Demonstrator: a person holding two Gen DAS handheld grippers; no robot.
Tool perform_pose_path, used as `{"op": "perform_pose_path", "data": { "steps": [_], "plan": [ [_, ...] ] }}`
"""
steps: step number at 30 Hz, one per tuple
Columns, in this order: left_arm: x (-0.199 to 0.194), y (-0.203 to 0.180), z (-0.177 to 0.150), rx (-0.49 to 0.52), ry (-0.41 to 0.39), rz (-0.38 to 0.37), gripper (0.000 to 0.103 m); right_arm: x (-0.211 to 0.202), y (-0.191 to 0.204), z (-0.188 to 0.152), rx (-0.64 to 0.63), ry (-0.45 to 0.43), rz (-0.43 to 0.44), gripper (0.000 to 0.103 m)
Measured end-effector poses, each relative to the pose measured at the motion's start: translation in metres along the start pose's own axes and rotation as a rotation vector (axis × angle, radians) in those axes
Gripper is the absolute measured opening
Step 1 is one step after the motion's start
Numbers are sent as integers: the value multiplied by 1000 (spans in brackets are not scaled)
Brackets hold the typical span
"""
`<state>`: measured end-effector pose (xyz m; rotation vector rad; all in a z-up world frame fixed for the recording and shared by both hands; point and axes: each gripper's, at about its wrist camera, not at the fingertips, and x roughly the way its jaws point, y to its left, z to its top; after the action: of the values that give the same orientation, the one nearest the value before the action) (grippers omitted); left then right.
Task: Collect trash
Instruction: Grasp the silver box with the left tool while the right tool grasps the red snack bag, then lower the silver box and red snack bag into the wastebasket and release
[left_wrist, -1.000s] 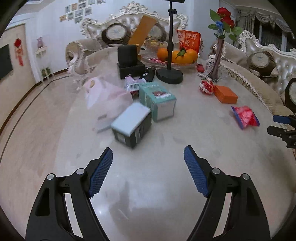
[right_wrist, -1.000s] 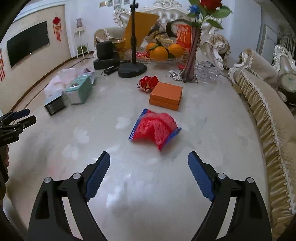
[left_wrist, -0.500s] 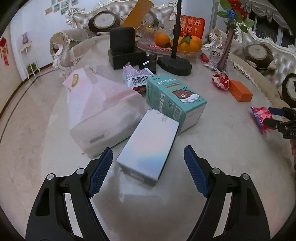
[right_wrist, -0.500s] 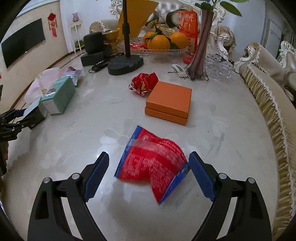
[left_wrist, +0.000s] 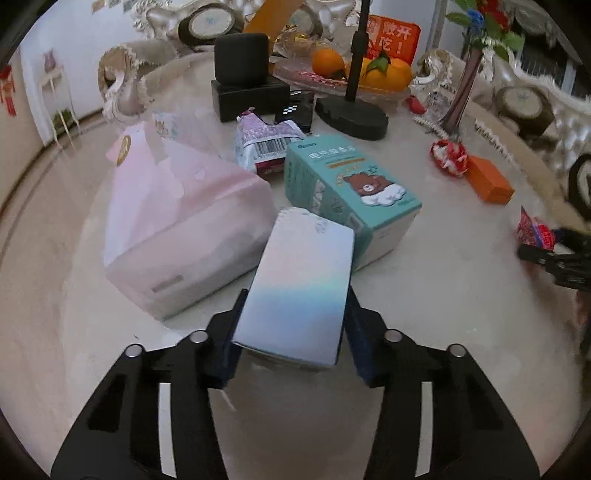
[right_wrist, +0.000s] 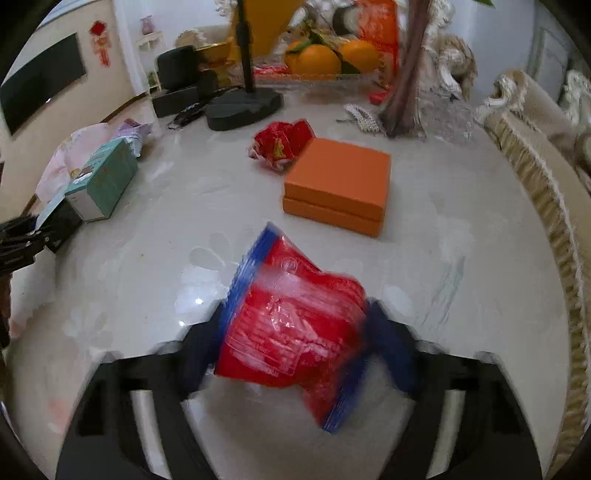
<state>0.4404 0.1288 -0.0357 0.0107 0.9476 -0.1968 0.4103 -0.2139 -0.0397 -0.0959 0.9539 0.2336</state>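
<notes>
Left wrist view: the pale box (left_wrist: 295, 284) on the table (left_wrist: 443, 295) is being closed on by the left hand-held gripper (left_wrist: 291, 339) across its stiff sides; right hand-held gripper (right_wrist: 295, 350) is closing around the soft, crinkly red wrapper (right_wrist: 291, 328).

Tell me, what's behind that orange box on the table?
Behind the orange box lies a crumpled red wrapper, touching its far corner; farther back stand a vase stem and oranges. Anything low behind its right side is hidden.
</notes>
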Motion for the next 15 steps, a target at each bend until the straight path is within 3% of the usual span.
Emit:
{"op": "perform_pose_path", "data": {
  "steps": [4,11,15],
  "plan": [
    [-4,-9,-6,8,-7,58,43,-14,-4,0,33,-36,41,45],
    [-51,-29,-30,10,-85,25,43,-47,5,-15,16,-72,83,45],
    [-92,-52,-61,35,-110,3,43,-82,23,-49,-19,-99,150,45]
  ]
}}
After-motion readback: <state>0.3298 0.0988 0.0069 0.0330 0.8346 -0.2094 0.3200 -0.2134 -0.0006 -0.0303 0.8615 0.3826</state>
